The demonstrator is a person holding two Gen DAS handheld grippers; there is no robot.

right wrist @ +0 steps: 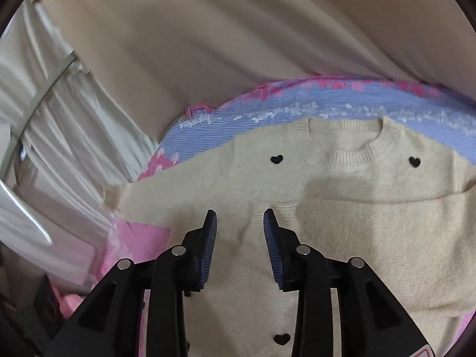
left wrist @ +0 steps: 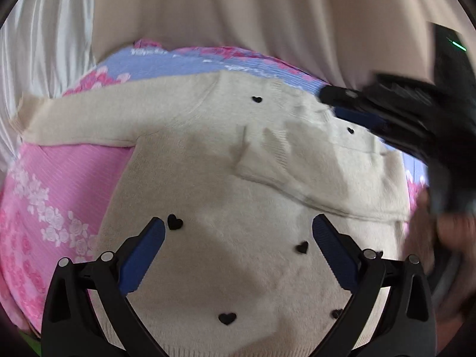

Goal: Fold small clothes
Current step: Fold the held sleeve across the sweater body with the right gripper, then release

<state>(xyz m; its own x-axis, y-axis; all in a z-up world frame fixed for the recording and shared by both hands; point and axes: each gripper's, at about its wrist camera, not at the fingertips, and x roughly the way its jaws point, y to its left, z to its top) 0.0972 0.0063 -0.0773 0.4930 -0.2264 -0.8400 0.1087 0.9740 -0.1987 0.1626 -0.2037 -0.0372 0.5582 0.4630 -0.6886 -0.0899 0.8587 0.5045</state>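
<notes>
A small cream knit sweater (left wrist: 226,178) with black heart patches lies flat on a pink and blue floral sheet (left wrist: 59,178). One sleeve (left wrist: 312,178) is folded across the chest; the other sleeve (left wrist: 74,122) lies stretched out to the left. My left gripper (left wrist: 238,226) is open and empty, hovering over the sweater's lower body. My right gripper (right wrist: 239,217) is open and empty above the folded sleeve's cuff (right wrist: 267,208); it also shows in the left wrist view (left wrist: 357,110), blurred, at the sweater's right shoulder. The neckline (right wrist: 345,145) faces away.
Beige curtain fabric (left wrist: 238,9) hangs behind the bed. White satin cloth (left wrist: 38,47) lies at the left. In the right wrist view, pale drapes (right wrist: 74,136) and the sheet's blue band (right wrist: 267,107) lie beyond the sweater.
</notes>
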